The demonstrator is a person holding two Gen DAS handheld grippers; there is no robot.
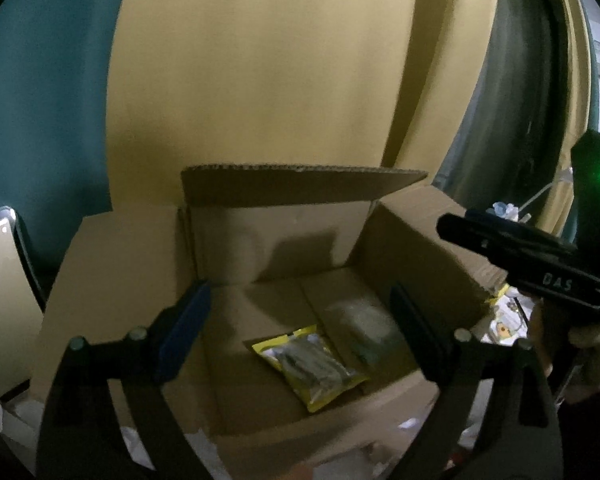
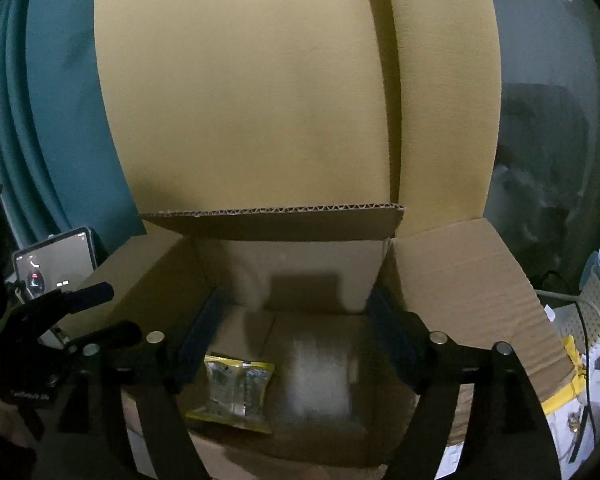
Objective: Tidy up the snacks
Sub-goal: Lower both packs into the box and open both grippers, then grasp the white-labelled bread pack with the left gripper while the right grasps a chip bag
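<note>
An open cardboard box stands in front of both grippers, also in the right wrist view. On its floor lies a yellow-edged snack packet, also in the right wrist view. Beside it is a blurred pale clear packet, also in the right wrist view. My left gripper is open and empty over the box. My right gripper is open and empty over the box; it also shows at the right of the left wrist view.
A lit phone stands left of the box, also in the left wrist view. A large cardboard sheet and teal curtain rise behind. Clutter and a white perforated basket sit to the right.
</note>
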